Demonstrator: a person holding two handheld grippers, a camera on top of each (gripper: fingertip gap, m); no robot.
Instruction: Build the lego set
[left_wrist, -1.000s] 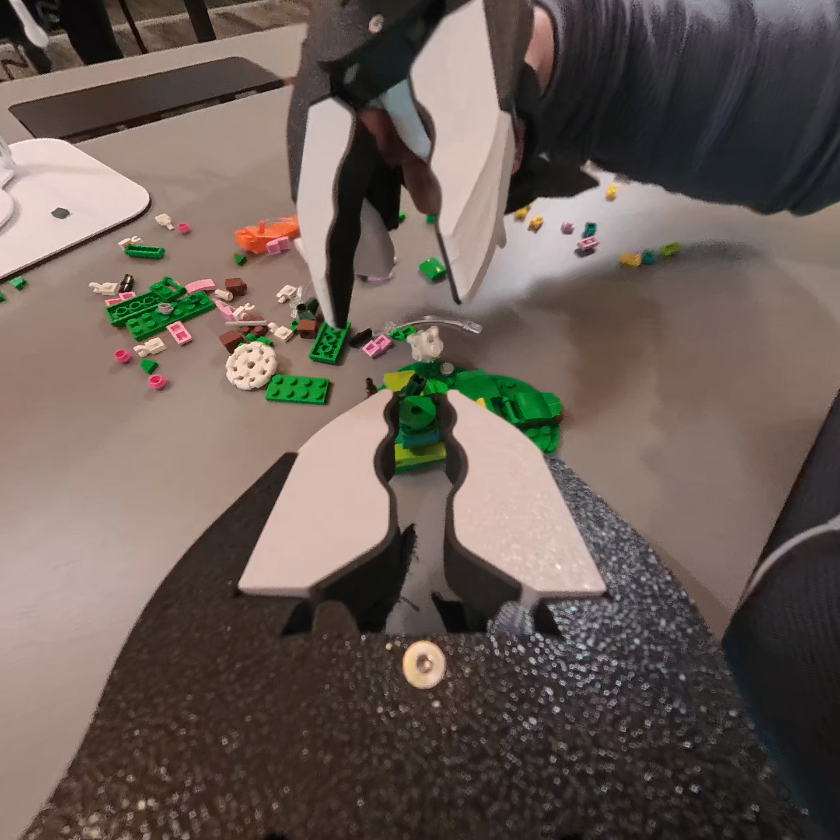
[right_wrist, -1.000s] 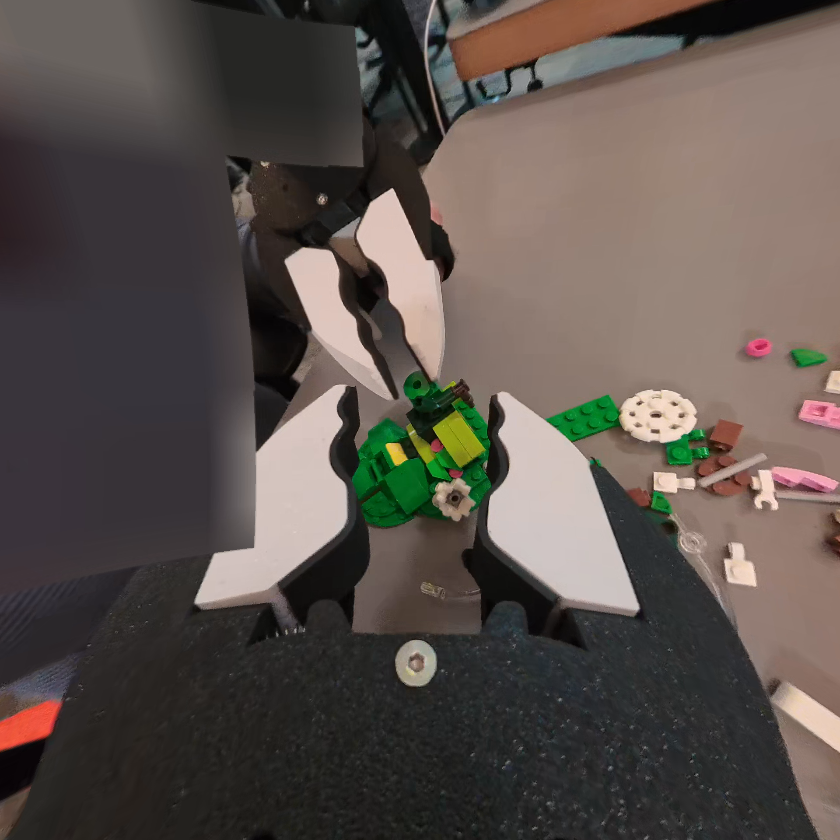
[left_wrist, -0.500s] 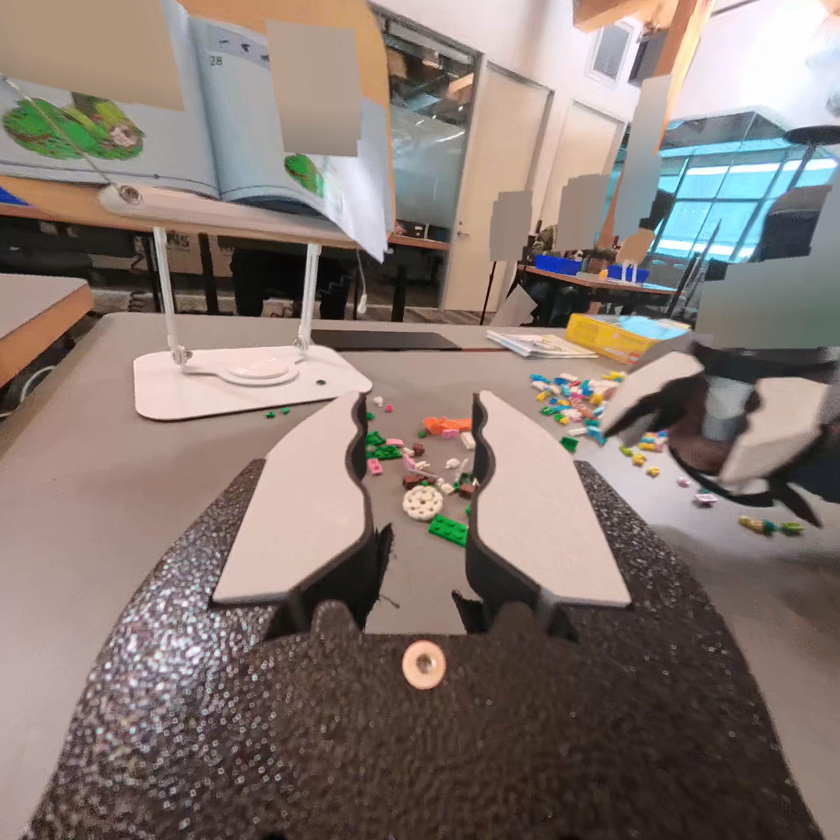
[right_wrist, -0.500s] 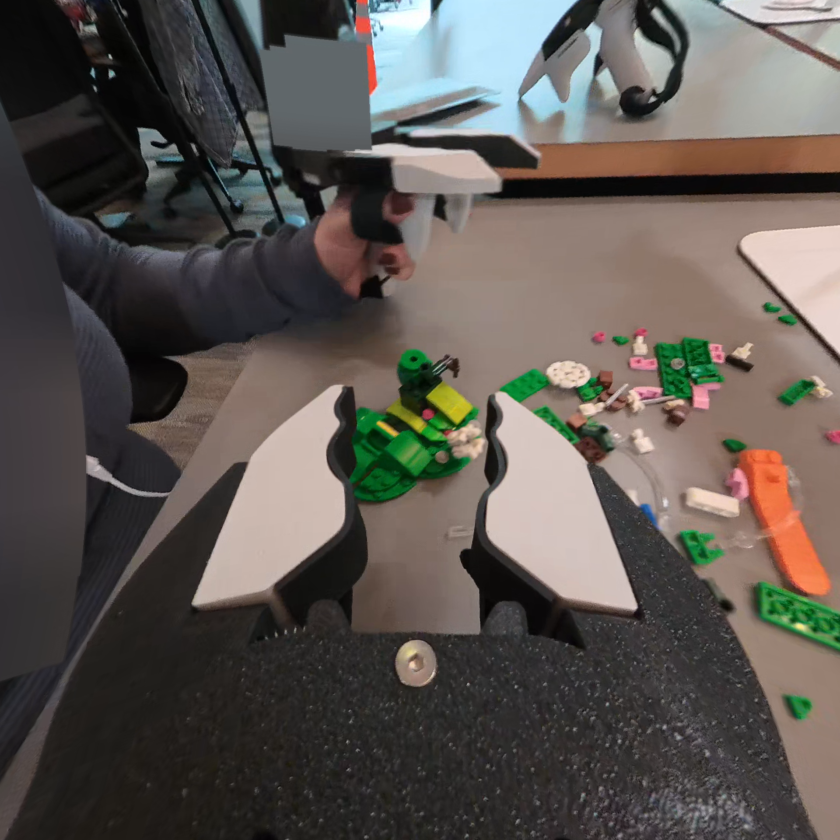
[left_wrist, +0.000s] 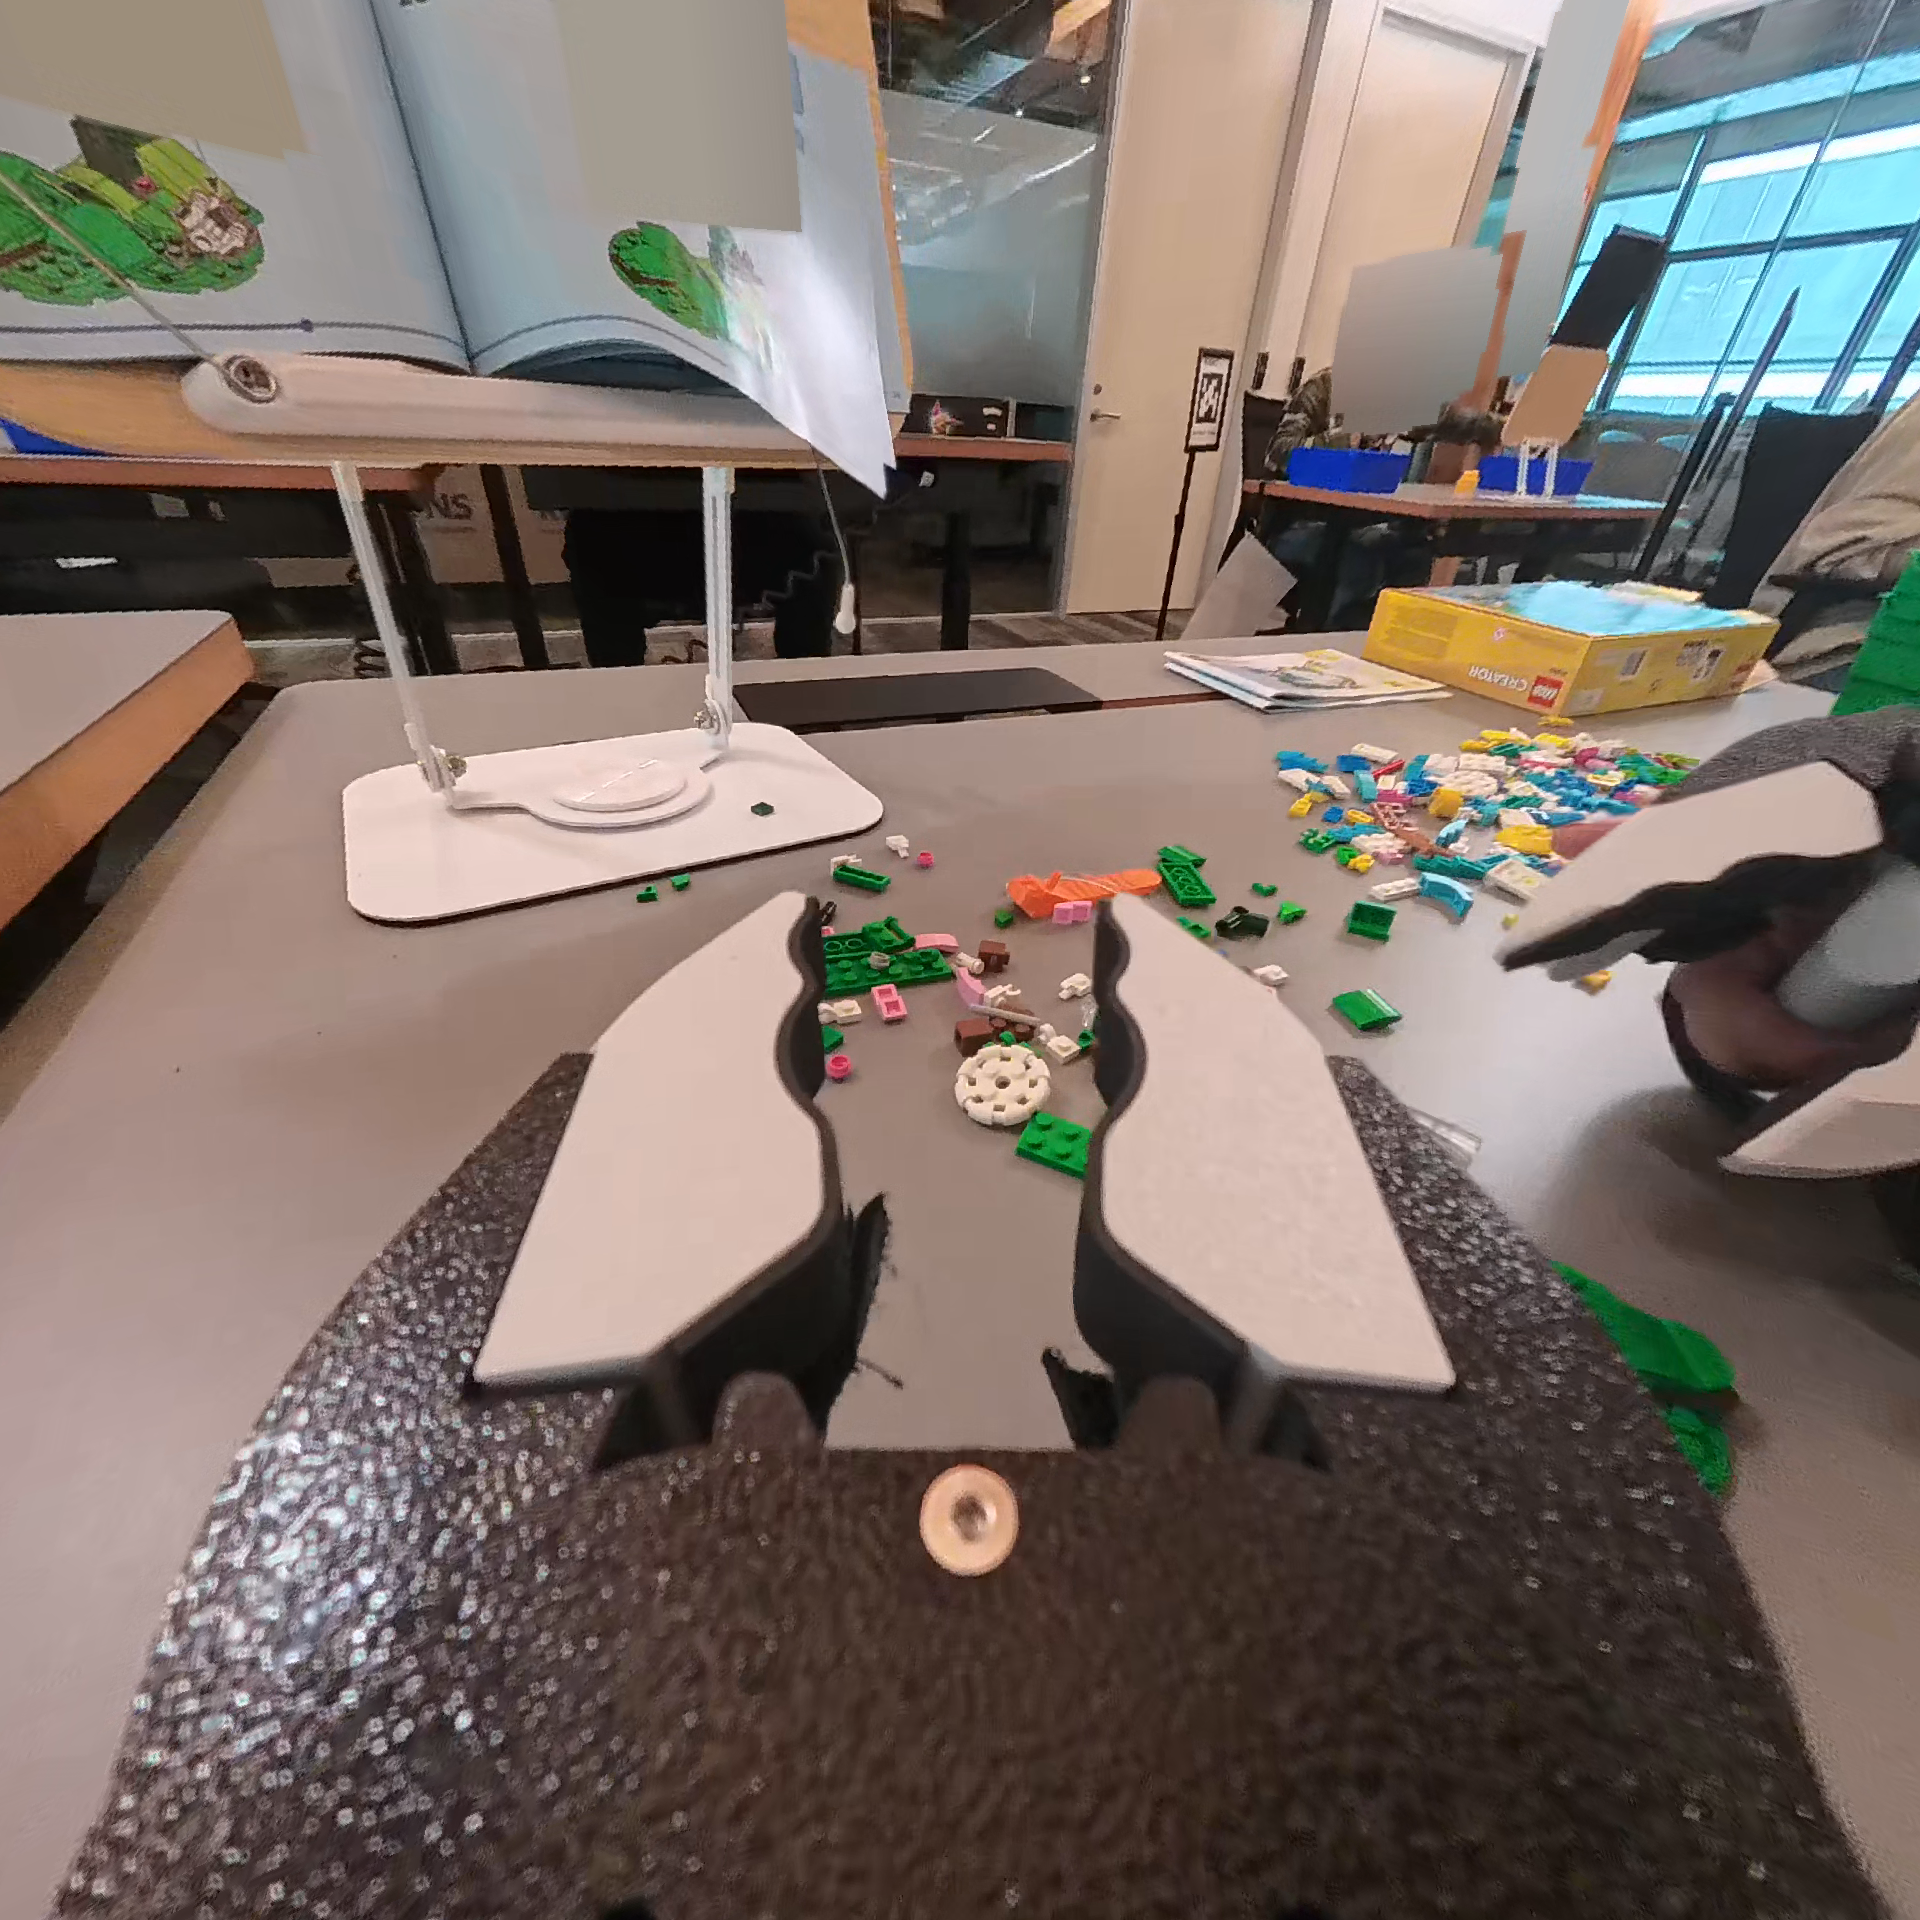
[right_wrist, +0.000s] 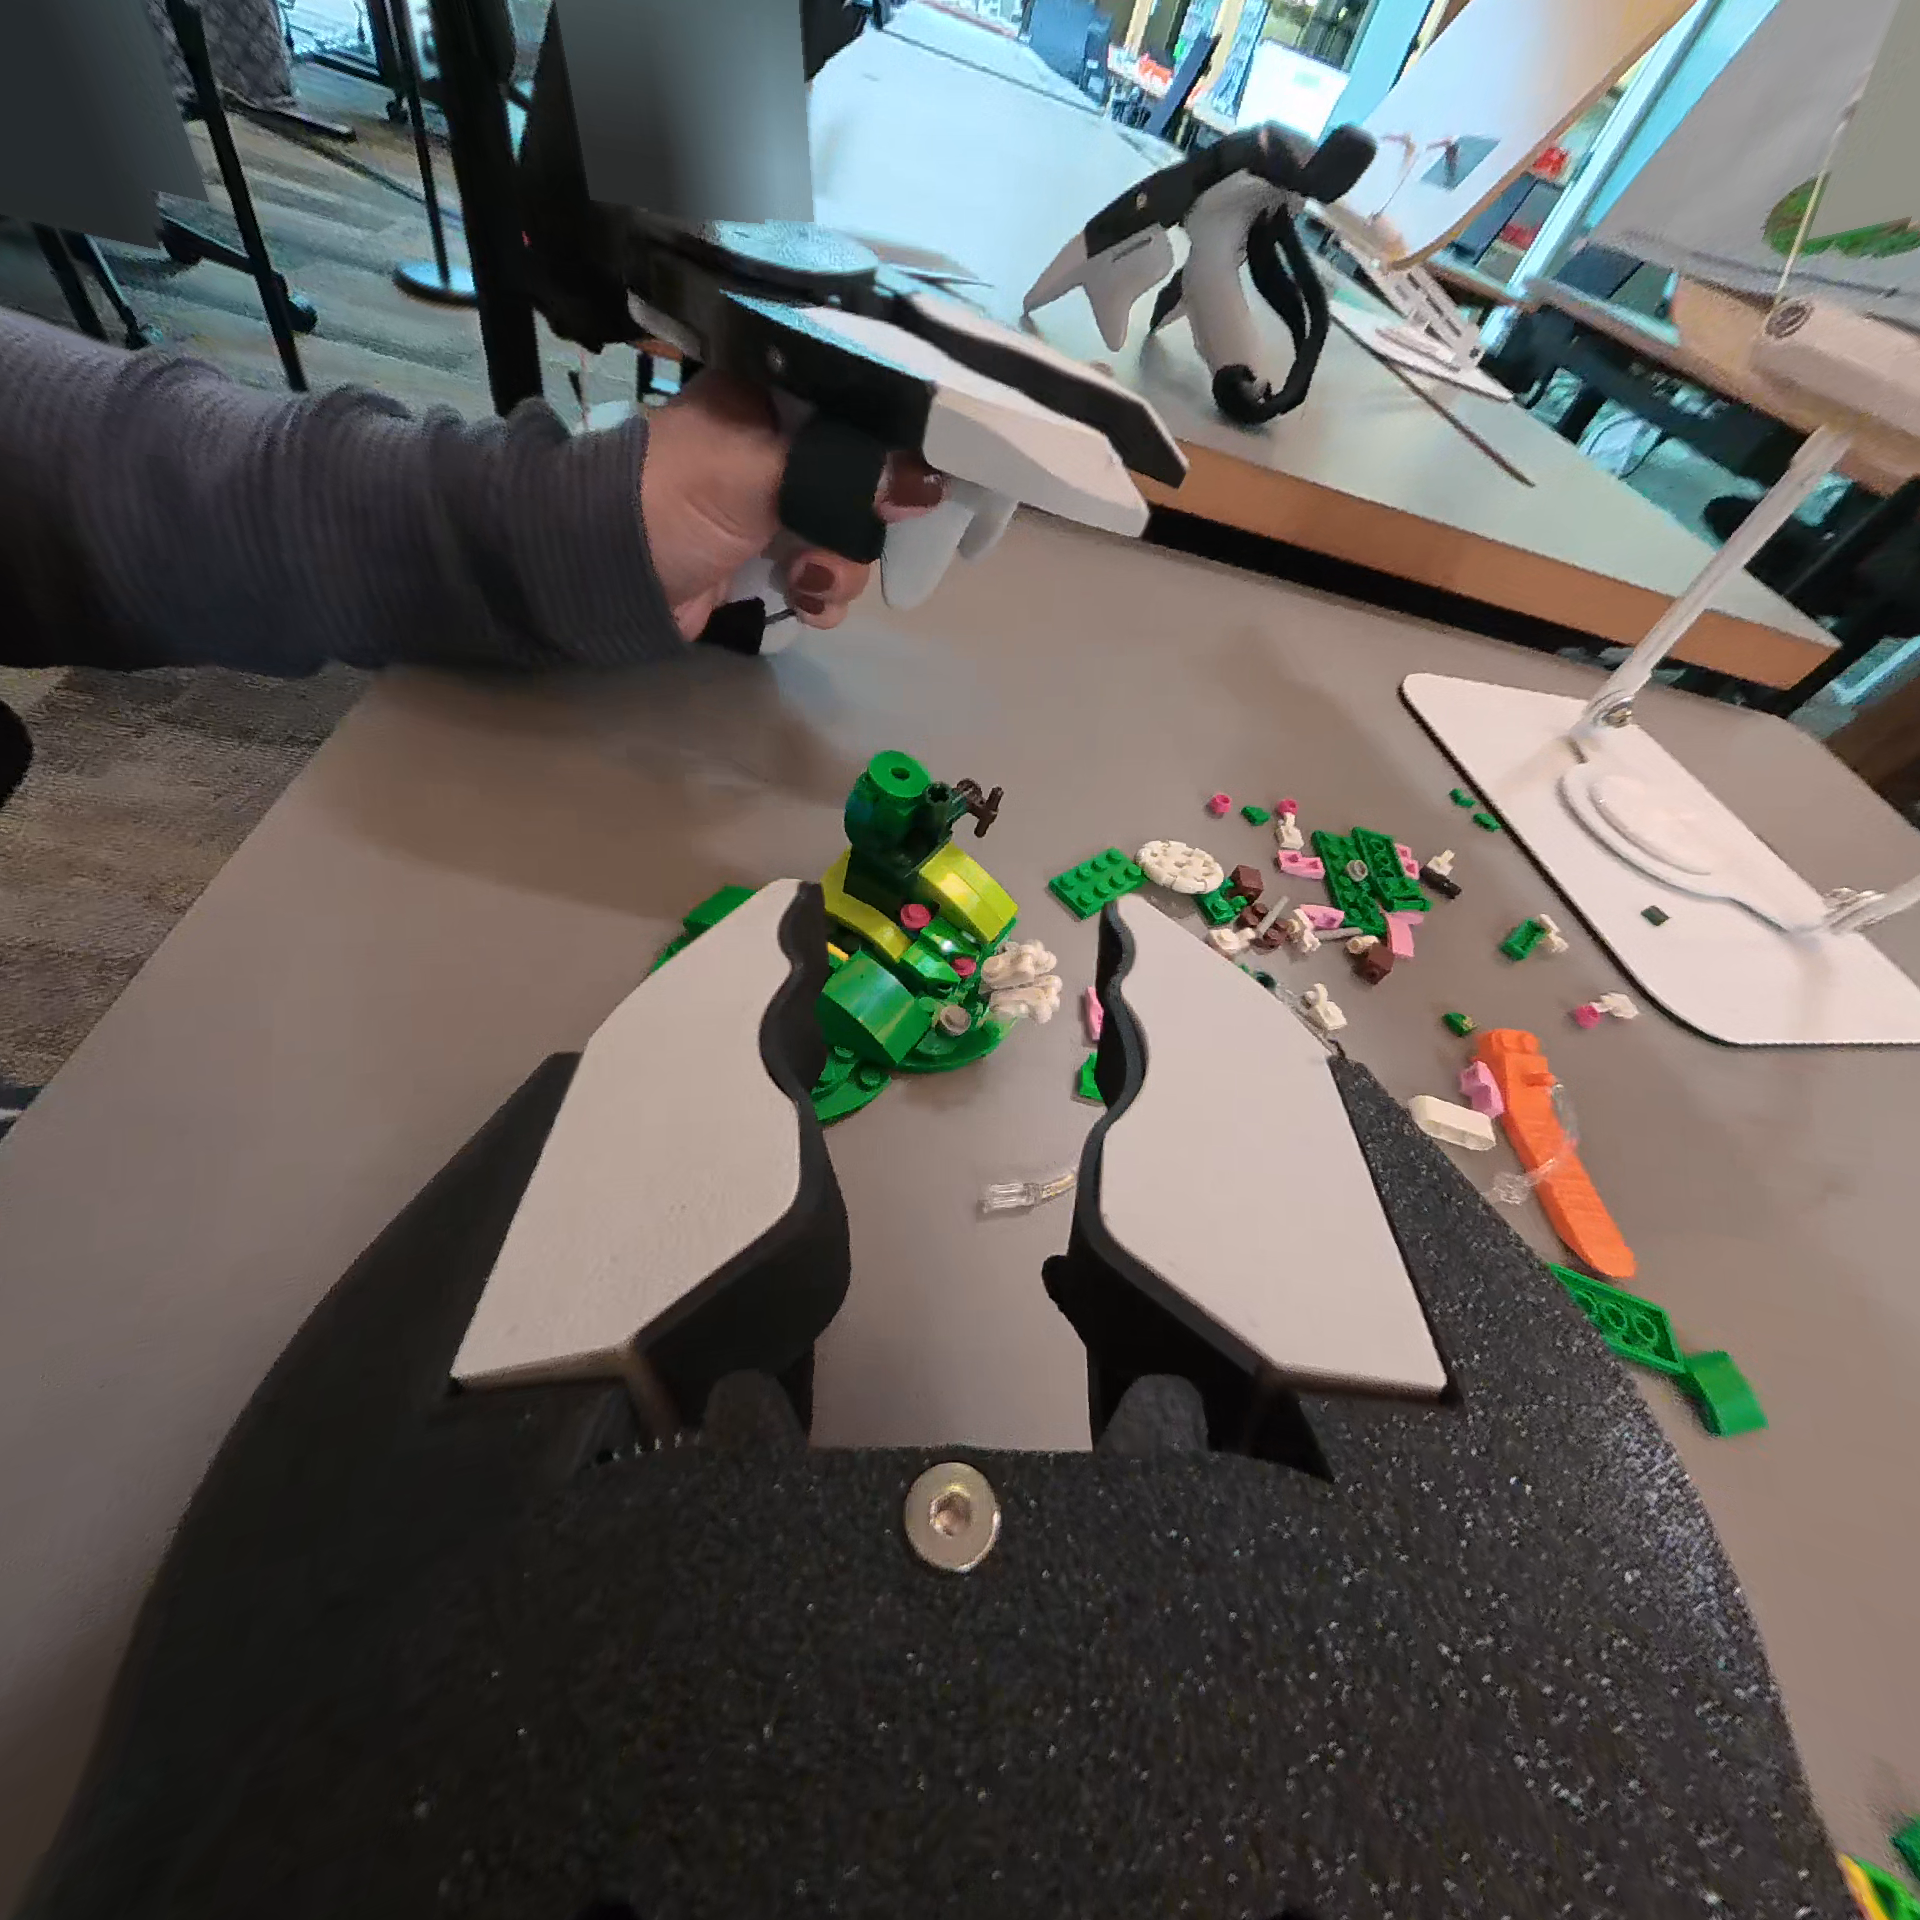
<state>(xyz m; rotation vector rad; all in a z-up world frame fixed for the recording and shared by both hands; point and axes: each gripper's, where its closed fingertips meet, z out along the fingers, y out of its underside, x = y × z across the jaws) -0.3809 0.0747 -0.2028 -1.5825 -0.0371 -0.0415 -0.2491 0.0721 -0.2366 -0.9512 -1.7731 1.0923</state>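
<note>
The green lego build (right_wrist: 914, 935), a round green base with lime slopes, white flowers and a green stud tower, stands on the grey table (right_wrist: 520, 831). My right gripper (right_wrist: 951, 904) is open and empty, held above the table just in front of the build. My left gripper (right_wrist: 1148, 488) is held in a hand, raised behind and above the build. In the left wrist view the left gripper (left_wrist: 956, 914) is open and empty, facing loose pieces: a white round plate (left_wrist: 1000, 1083) and a green plate (left_wrist: 1055, 1143). The right gripper (left_wrist: 1618, 1057) shows at the right edge there.
A white book stand (left_wrist: 613, 821) holds an open instruction booklet (left_wrist: 416, 208). An orange piece (right_wrist: 1548, 1153) and a clear piece (right_wrist: 1023, 1195) lie at the right. A colourful brick pile (left_wrist: 1486, 810) and a yellow box (left_wrist: 1569, 644) are farther back. A spare gripper (right_wrist: 1226, 260) lies on another table. My left gripper's tips are some 10 centimeters from the white round plate (left_wrist: 1000, 1083). Seen from the right wrist view (right_wrist: 1180, 859) as well.
My left gripper let go of the build's top, opened, rose and tilted level. My right gripper pulled back and tilted up from above the build. The build stays on the table.
</note>
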